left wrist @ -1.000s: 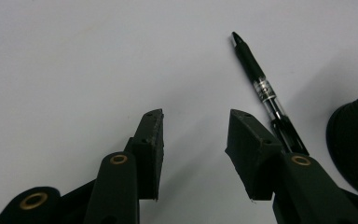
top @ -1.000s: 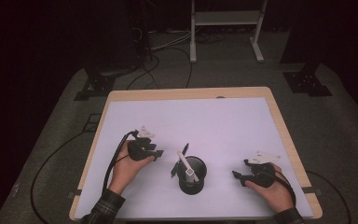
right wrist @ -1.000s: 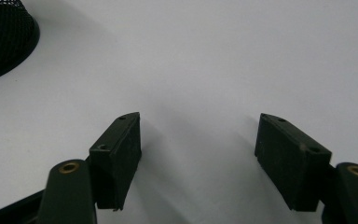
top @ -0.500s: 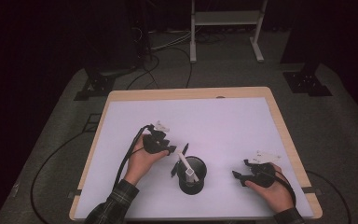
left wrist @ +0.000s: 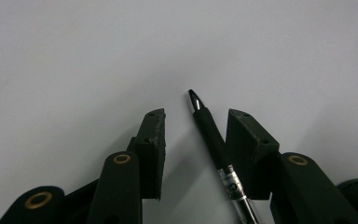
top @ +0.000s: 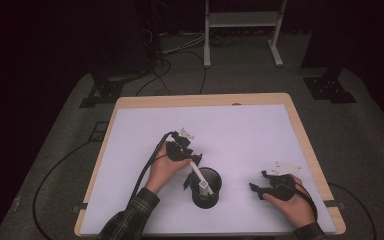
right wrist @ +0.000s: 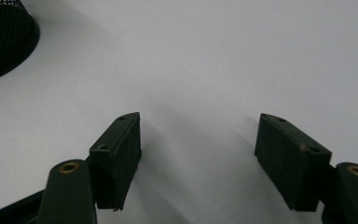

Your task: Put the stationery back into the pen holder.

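A white-topped table (top: 240, 125) with a pale wooden rim stands on grey carpet (top: 355, 125). At twelve o'clock a white metal frame (top: 242, 20) rises in darkness; black cables (top: 180, 70) snake at eleven. Dim room, lit tabletop.

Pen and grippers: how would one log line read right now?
left gripper: open, pen between jaws | right gripper: open, empty | mesh cup: upright

In the left gripper view the pen (left wrist: 213, 140) runs off the bottom edge, and its label print is cut short and too blurred to read. Whether it touches the left tool's (left wrist: 193, 140) jaw beside it is unclear. In the right gripper view the mesh cup (right wrist: 2, 35) is cropped by the top-left corner.
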Action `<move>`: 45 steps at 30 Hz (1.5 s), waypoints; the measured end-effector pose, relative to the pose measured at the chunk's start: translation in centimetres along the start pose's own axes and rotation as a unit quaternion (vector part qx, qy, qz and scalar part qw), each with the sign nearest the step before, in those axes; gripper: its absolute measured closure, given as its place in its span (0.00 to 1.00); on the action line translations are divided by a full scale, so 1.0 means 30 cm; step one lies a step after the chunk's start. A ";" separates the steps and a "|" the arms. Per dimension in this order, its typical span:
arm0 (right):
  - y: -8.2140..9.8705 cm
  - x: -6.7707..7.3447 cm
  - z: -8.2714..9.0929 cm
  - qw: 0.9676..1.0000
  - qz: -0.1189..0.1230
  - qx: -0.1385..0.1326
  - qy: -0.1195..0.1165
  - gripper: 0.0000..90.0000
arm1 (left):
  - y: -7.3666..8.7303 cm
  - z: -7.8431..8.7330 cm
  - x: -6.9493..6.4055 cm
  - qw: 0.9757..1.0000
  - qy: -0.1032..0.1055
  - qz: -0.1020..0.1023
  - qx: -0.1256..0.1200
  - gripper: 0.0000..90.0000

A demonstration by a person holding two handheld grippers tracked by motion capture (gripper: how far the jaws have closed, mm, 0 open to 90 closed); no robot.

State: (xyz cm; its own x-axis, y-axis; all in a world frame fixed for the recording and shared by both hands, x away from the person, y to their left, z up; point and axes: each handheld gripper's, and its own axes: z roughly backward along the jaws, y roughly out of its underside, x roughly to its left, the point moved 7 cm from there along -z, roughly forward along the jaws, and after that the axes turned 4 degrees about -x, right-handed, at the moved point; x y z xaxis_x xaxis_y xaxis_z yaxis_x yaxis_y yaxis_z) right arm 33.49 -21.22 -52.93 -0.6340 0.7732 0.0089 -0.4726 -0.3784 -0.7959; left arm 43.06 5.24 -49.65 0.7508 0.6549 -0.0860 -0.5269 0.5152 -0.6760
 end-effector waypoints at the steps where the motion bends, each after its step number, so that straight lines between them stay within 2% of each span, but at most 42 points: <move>1: 0.000 0.000 0.000 1.000 0.000 0.000 0.000 0.34 | 0.000 -0.007 -0.003 1.000 0.000 0.001 0.001 0.64; 9: 0.000 0.000 0.000 1.000 0.000 0.000 0.000 0.34 | 0.009 -0.046 -0.017 1.000 0.014 0.001 0.014 0.67; 15: 0.000 0.000 0.000 1.000 -0.001 0.000 0.000 0.34 | 0.011 -0.059 -0.021 1.000 0.011 0.004 0.018 0.68; 18: 0.000 0.000 0.000 1.000 -0.001 0.001 -0.001 0.34 | 0.011 -0.058 -0.017 1.000 0.007 -0.001 0.018 0.71; 24: 0.000 0.000 0.000 1.000 -0.001 0.001 0.000 0.34 | 0.012 -0.060 -0.022 1.000 0.013 -0.001 0.019 0.79; 31: 0.000 0.000 0.000 1.000 -0.001 0.001 0.000 0.34 | 0.012 -0.060 -0.017 1.000 0.015 -0.002 0.019 0.84; 35: 0.000 0.000 0.000 1.000 -0.001 0.001 0.000 0.34 | 0.014 -0.059 -0.011 1.000 0.014 -0.004 0.021 0.88; 40: 0.000 0.000 0.000 1.000 -0.001 0.000 -0.001 0.34 | 0.012 -0.063 -0.018 0.999 0.007 -0.018 0.026 0.85; 45: 0.000 0.000 0.000 1.000 -0.002 0.000 -0.001 0.34 | 0.011 -0.064 -0.019 0.999 0.001 -0.021 0.027 0.89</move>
State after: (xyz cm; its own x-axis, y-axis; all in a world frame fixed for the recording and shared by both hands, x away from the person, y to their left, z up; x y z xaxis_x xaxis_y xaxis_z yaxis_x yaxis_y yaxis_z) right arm 33.49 -21.23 -52.94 -0.6337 0.7735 0.0124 -0.4750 -0.3764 -0.7954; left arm 43.23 3.99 -51.23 0.7732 0.6312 -0.0604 -0.5160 0.5710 -0.6385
